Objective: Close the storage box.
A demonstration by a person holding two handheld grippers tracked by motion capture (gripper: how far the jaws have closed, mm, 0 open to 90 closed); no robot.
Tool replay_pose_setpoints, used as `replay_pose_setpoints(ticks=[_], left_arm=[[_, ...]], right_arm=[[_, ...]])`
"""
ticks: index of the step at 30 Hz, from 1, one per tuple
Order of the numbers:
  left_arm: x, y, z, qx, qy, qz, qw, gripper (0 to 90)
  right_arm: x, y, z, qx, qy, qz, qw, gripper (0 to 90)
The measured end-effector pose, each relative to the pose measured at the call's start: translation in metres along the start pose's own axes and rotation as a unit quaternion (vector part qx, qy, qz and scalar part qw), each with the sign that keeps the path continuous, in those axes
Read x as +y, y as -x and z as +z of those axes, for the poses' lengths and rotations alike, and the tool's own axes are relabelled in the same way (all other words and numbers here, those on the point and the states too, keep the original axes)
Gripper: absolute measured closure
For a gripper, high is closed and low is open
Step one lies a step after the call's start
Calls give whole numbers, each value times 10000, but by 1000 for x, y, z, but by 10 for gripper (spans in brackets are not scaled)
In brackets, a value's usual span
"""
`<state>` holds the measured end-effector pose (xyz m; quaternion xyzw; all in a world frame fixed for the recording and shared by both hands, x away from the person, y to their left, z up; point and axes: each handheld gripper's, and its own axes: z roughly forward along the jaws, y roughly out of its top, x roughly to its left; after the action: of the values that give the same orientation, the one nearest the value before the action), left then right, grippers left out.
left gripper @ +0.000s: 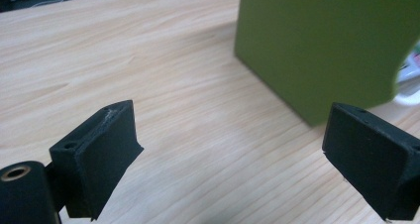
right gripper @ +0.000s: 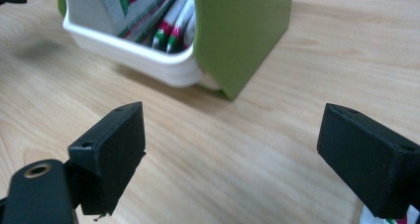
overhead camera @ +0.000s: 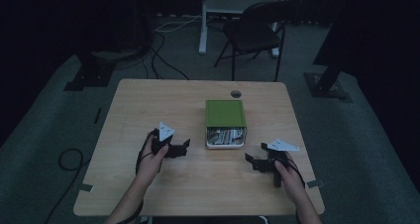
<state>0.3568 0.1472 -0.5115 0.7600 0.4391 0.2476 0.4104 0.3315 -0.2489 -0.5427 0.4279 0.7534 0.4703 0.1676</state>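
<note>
A green box (overhead camera: 225, 113) with a white drawer (overhead camera: 226, 144) pulled out toward me sits mid-table; the drawer holds several sachets (overhead camera: 226, 135) printed in white, red and green. My left gripper (overhead camera: 185, 147) rests on the table left of the drawer, open, jaws empty; its view looks at the green box's side (left gripper: 322, 40). My right gripper (overhead camera: 250, 160) lies right of the drawer, open and empty. Its view faces the drawer's corner (right gripper: 163, 65) and the sachets (right gripper: 163, 23). A bit of a sachet (right gripper: 384, 218) peeks out under its right jaw.
The wooden table (overhead camera: 148, 105) has a round cable hole (overhead camera: 236, 93) behind the box. A black chair (overhead camera: 257, 30) and a white desk leg (overhead camera: 203, 21) stand beyond the table. Cables run across the floor at left. Tape tabs mark the table's front corners.
</note>
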Motion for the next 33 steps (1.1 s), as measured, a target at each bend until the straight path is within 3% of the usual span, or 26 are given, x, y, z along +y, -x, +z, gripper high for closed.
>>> replay_pose_setpoints(ticks=[7,10,13,20,24,33], left_arm=[[-12,-9,-8,183,-67,-185,9996,77],[-18,-12,-10,231,-108,-285,9993,77],[-24,-16,-13,348,-183,-201,9990,77],[-33,-28,-23,508,-223,-437,9975,78],[-37,-37,-29,669,-227,-717,9949,78],[-48,-58,-45,1131,-269,-926,9889,78]], right_arm=[[-8,-7,-8,77,-67,1,9999,112],[-10,-10,-10,89,-103,-87,9999,112],[-13,-11,-11,121,-145,-151,9997,112],[-16,-17,-11,213,-330,-348,9986,112],[-16,-22,-11,296,-433,-500,9974,112],[-20,-27,-7,328,-622,-718,9949,112]])
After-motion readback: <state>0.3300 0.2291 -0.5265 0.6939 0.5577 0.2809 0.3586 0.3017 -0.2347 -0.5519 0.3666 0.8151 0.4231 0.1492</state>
